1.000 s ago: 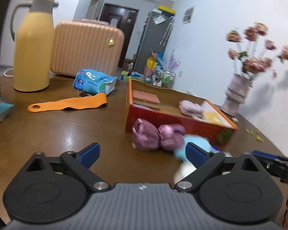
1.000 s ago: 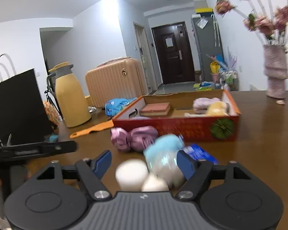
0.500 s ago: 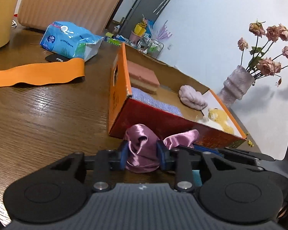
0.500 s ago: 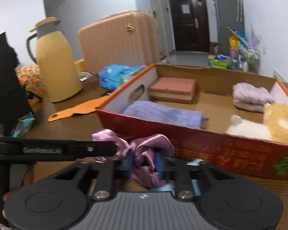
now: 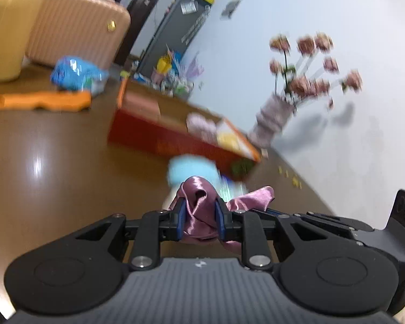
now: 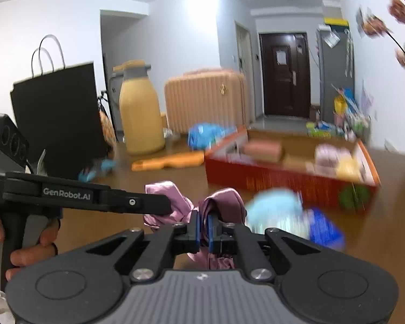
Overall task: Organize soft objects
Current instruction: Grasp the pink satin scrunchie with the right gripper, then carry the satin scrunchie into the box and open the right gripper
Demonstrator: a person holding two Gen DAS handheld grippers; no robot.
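Both grippers hold one purple satin cloth (image 5: pixel 199 210) above the wooden table. My left gripper (image 5: pixel 200 220) is shut on one bunched end. My right gripper (image 6: pixel 203 228) is shut on the other end of the cloth (image 6: pixel 224 202). The left gripper's fingers (image 6: pixel 148 205) reach in from the left in the right wrist view. A light blue plush toy (image 5: pixel 189 170) lies on the table in front of the red cardboard box (image 5: pixel 175 140); it also shows in the right wrist view (image 6: pixel 272 210). The box (image 6: pixel 283 181) holds a pink block, a lilac towel and a yellow plush.
An orange strap (image 5: pixel 40 101), a blue tissue pack (image 5: pixel 75 73), a yellow thermos (image 6: pixel 140 124) and a peach suitcase (image 6: pixel 205 100) are at the table's far left. A black paper bag (image 6: pixel 56 113) stands left. A vase of pink flowers (image 5: pixel 275 118) stands right of the box.
Both grippers have lifted the purple cloth off the table and pulled back from the box. The view is blurred by motion.
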